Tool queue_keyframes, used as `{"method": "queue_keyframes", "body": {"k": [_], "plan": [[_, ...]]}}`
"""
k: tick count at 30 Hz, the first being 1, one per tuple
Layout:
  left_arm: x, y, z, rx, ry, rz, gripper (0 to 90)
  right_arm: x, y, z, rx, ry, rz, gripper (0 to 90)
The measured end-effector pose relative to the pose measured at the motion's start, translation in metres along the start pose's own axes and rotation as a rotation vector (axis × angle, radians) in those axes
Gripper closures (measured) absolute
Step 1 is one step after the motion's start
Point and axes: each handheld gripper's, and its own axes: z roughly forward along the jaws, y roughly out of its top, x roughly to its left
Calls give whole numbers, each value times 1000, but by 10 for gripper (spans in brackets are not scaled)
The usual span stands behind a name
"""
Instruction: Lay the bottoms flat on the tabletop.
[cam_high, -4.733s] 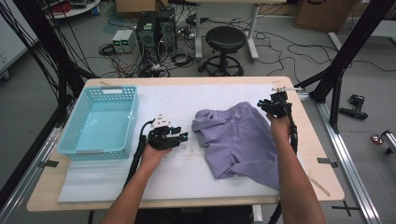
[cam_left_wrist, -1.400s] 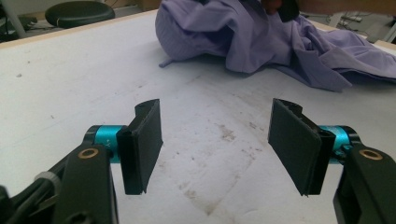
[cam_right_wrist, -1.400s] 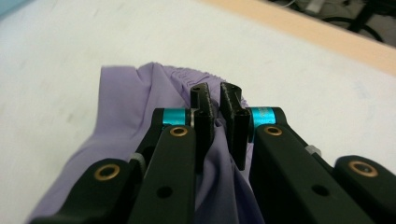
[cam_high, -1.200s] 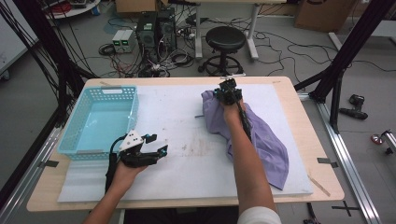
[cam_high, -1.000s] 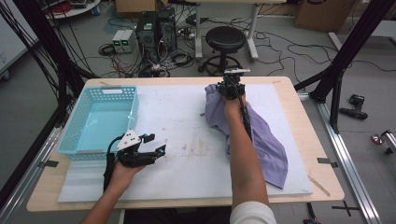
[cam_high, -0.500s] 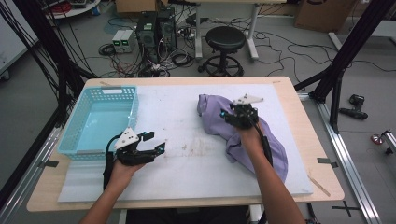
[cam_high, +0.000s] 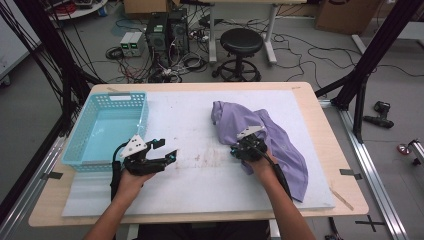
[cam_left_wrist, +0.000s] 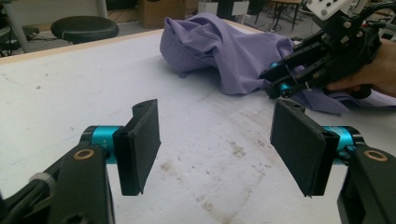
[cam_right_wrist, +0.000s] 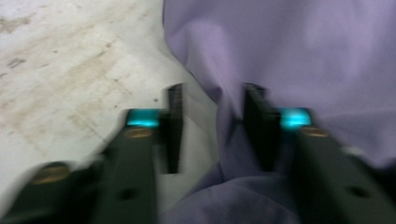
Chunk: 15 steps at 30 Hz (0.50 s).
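1. Light blue perforated plastic basket (cam_high: 107, 127): rectangular, open-topped, at the left end of the table, just beyond the left gripper; nothing lies in it.
2. White table mat (cam_high: 195, 130): flat, matte, with brownish smudges near the middle; it covers most of the pale wooden tabletop (cam_high: 327, 150). The stretch between the two grippers is bare.
3. Crumpled lilac fabric garment (cam_high: 280, 145): soft, thin cloth in loose folds, bunched at its far end, spread diagonally over the right half of the mat toward the near right edge.
4. Left gripper (cam_high: 162, 152): black jaws with teal collars, flat rectangular pads, standing wide apart over the mat with nothing between them; well apart from the garment.
5. Right gripper (cam_high: 239, 150): at the garment's left edge, low over the mat. Its jaws have just been closing; in the right gripper view a fold of the cloth lies between them against one pad, with a gap at the other, so nothing is clamped. That view is motion-blurred.
6. Change: a second ago the right gripper was at the garment's far end, arm stretched out; now it sits nearer the person. The left gripper has kept its place.
7. Surroundings: round black stool (cam_high: 241, 42) and cables on the floor beyond the table.
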Motion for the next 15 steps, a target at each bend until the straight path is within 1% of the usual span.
{"method": "queue_keyframes", "body": {"k": [1, 2, 3, 4, 5, 6, 7, 8, 9, 10, 12, 14, 15], "plan": [[0, 0, -1, 2, 2, 0, 331, 0, 1, 0, 2, 4, -11, 736], [1, -1, -1, 4, 4, 0, 331, 0, 1, 1, 6, 17, -12, 781], [1, -1, -2, 7, 7, 4, 331, 1, 2, 1, 10, 27, -11, 870], [1, -1, -3, 7, 10, 4, 331, 1, 4, 0, 21, 36, -17, 900], [2, -1, -4, 8, 14, 5, 331, 1, 6, 0, 27, 70, -5, 900], [3, -1, -5, 5, 16, 1, 331, 2, 8, -2, 11, 113, -3, 900], [3, -1, -7, 4, 19, 0, 331, 2, 10, -6, -22, 143, 2, 900], [4, -1, -8, 1, 21, -2, 331, 1, 13, -10, -56, 149, 14, 900], [4, -1, -8, 0, 24, -5, 331, -1, 16, -15, -86, 148, 27, 900], [5, -1, -8, 1, 24, -6, 331, -4, 20, -19, -111, 136, 39, 900], [5, -2, -8, 4, 26, -6, 331, -12, 24, -24, -129, 96, 67, 900], [4, -2, -8, 6, 25, -6, 331, -23, 27, -27, -141, 52, 96, 900], [4, -2, -7, 7, 26, -5, 331, -29, 27, -28, -155, 43, 121, 900]]}}
